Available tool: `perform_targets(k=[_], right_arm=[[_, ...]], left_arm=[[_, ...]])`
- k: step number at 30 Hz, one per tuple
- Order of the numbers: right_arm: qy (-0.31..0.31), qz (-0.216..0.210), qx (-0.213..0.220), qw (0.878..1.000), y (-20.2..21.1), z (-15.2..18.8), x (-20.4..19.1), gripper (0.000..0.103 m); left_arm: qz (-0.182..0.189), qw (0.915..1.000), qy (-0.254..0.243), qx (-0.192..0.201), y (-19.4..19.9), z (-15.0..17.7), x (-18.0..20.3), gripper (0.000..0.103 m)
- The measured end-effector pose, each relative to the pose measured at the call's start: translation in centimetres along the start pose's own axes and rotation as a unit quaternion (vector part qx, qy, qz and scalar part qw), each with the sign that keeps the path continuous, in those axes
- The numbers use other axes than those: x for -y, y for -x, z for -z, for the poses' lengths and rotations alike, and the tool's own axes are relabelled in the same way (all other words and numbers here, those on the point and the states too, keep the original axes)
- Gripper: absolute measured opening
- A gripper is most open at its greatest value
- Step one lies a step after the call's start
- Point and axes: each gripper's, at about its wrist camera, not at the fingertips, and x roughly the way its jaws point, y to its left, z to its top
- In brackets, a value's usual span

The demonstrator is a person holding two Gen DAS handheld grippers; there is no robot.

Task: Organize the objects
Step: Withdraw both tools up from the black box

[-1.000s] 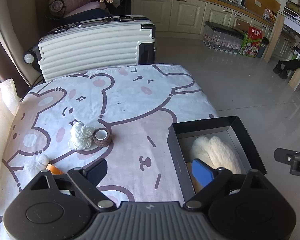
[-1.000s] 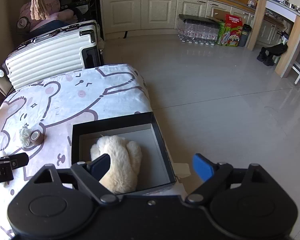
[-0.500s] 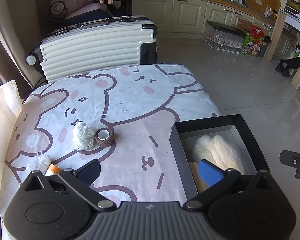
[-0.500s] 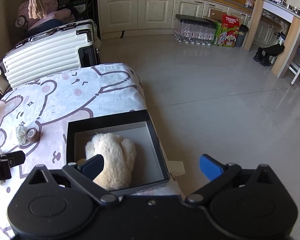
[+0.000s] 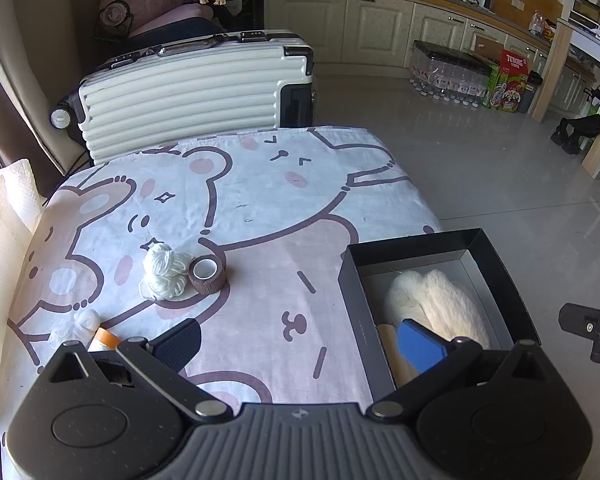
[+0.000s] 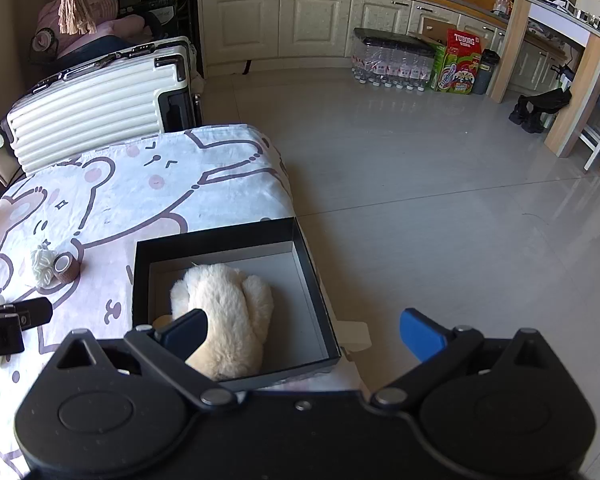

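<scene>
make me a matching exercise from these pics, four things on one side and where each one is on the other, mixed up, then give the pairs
Things:
1. plush toy
2. tape roll
3. suitcase
4. water bottles

Places:
A. on the floor by the cabinets
B. inside the black box
C. beyond the far edge of the table
D. on the cloth, touching the white yarn

Pairs: 1-B, 2-D, 3-C, 4-A

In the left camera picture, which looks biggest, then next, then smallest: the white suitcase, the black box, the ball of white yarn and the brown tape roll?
1. White suitcase, though it is farthest away.
2. Black box, nearer the camera.
3. Ball of white yarn.
4. Brown tape roll, only a little smaller than the yarn beside it.
</scene>
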Motion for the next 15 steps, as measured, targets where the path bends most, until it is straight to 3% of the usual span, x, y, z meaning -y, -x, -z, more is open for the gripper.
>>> perform_targets(k=[1,2,15], right_arm=[[0.000,0.000,0.000,1.000,0.0,0.0,0.0,0.103],[-0.005,0.027,-0.005,1.000,0.0,-0.1,0.8,0.103],[-0.010,0.055,-0.015,0.998,-0.2,0.0,1.2,0.103]], left_arm=[[0.000,1.0000,0.000,0.000,0.0,0.0,0.0,0.103],[0.000,1.0000,0.000,0.000,0.0,0.0,0.0,0.103],[-0.002,1.0000,0.001,-0.004,0.0,0.0,-0.4,0.103]])
